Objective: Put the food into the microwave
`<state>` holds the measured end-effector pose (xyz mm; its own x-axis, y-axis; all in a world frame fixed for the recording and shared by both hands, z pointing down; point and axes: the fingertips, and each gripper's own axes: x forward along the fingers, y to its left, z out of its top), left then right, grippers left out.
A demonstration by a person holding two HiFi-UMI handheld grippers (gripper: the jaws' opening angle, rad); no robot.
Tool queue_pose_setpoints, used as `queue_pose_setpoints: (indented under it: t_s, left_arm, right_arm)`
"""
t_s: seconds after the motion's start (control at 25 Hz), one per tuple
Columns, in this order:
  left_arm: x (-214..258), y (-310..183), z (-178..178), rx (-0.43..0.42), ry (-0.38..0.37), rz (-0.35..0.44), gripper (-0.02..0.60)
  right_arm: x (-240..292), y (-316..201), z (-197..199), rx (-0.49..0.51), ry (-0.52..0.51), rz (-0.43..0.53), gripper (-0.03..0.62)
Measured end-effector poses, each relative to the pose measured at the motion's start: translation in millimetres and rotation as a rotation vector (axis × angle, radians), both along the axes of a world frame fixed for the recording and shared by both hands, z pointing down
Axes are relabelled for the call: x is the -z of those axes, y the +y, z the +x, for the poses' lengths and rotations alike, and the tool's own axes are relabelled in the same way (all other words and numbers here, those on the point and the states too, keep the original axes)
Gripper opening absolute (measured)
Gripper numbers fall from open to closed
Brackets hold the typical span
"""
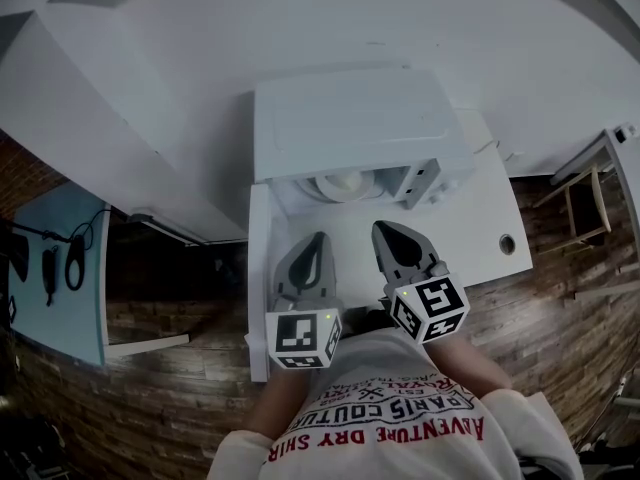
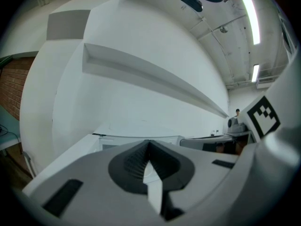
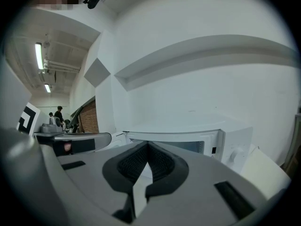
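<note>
- The microwave door (image 1: 259,268), a flat white slab, stood swung out at the far left, toward the person. Closing it looked like the step in hand. It would go best as a slow push on the outer edge with a closed jaw tip, following the door's arc, rather than a grip.
- The left gripper (image 1: 319,238) was clenched on nothing, its dark ribbed pads meeting at the tip inside a smooth grey shell. It sat just beside the door.
- The microwave (image 1: 350,128) was a boxy unit with a smooth matte white top, set on a plain white table (image 1: 480,243). In its open cavity sat a pale round dish (image 1: 340,183). The food was presumably there, though what lay on the dish could not be made out.
- The right gripper (image 1: 386,230) was likewise clenched and empty, pointing at the cavity mouth but apart from it.
- The control panel (image 1: 425,180), with a round knob, flanked the cavity on the right and was best kept clear of.
</note>
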<state>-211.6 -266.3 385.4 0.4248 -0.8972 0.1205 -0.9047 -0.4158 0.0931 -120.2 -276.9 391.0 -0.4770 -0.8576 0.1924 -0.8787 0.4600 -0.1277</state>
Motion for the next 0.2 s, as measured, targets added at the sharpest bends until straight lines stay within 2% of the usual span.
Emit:
queue_pose_setpoints:
  t_s: [0.2]
  left_arm:
    - [3.9, -3.9, -1.2, 0.007, -0.009, 0.010, 0.006]
  right_arm:
    - [-3.6, -3.4, -1.4, -0.007, -0.027, -0.027, 0.012]
